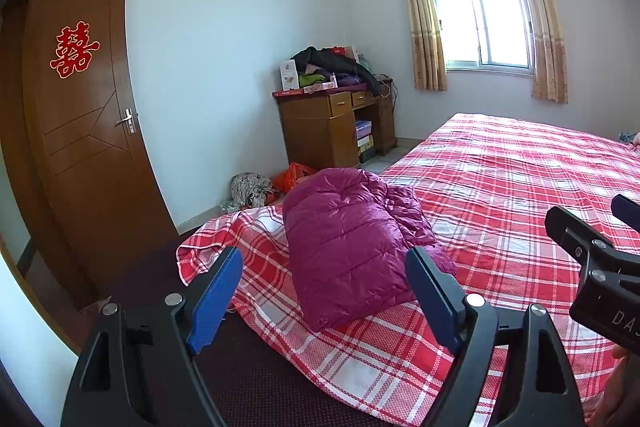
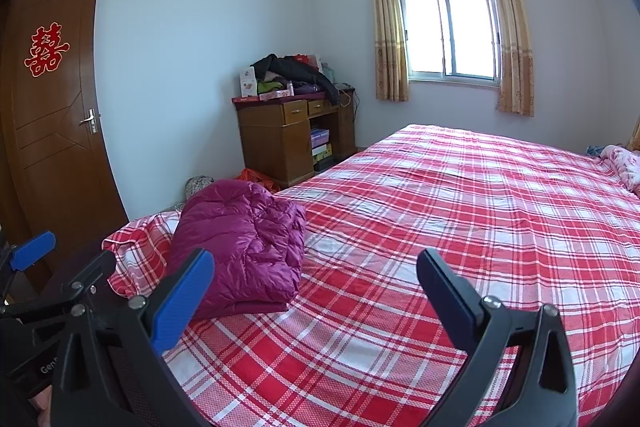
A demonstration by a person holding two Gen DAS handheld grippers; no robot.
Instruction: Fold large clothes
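My left gripper (image 1: 324, 301) and right gripper (image 2: 316, 301) gape empty; the puffy purple quilted jacket (image 1: 348, 247), folded near the red checked bed's (image 1: 500, 187) edge, might slide off.

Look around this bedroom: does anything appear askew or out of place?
Yes. The red plaid sheet is rucked up at its corner, exposing dark mattress. A clothes heap and orange bag lie on the floor.

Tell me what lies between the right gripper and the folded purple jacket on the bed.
Only bare red plaid bedsheet. In the right wrist view, the right gripper hovers with open jaws, and nothing else lies between it and the purple jacket.
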